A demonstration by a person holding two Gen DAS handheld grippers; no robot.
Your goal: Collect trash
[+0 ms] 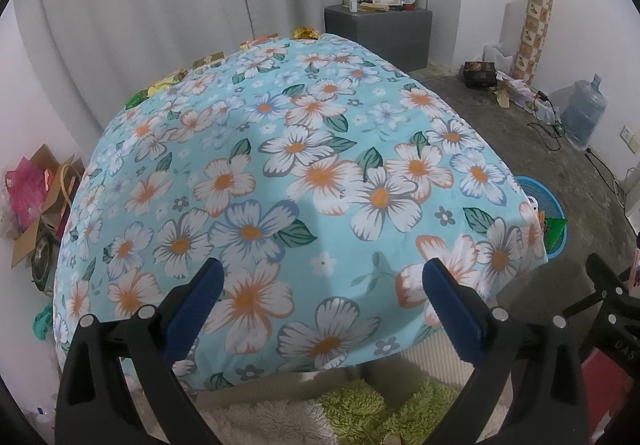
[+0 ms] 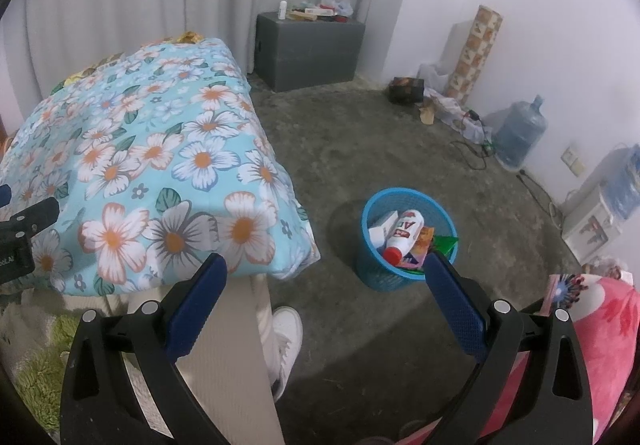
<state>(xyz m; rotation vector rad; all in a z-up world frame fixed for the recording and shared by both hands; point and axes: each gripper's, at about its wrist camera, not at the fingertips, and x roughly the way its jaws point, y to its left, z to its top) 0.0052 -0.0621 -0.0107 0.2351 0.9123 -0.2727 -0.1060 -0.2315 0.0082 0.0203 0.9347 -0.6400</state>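
Note:
A blue mesh trash basket (image 2: 374, 273) stands on the concrete floor right of the table; it also shows in the left wrist view (image 1: 554, 205). It holds a white bottle with a red cap (image 2: 404, 235) and several wrappers (image 2: 424, 241). The table wears a floral blue cloth (image 1: 280, 173). Several wrappers (image 1: 306, 32) lie along its far edge. My left gripper (image 1: 324, 277) is open and empty above the table's near edge. My right gripper (image 2: 326, 271) is open and empty, above the floor beside the basket.
A grey box (image 2: 310, 49) with clutter stands by the curtain. A water jug (image 2: 520, 135), cables and a patterned roll (image 2: 474, 49) line the right wall. Cardboard and bags (image 1: 36, 197) sit left of the table. A person's leg and white shoe (image 2: 286, 333) are below.

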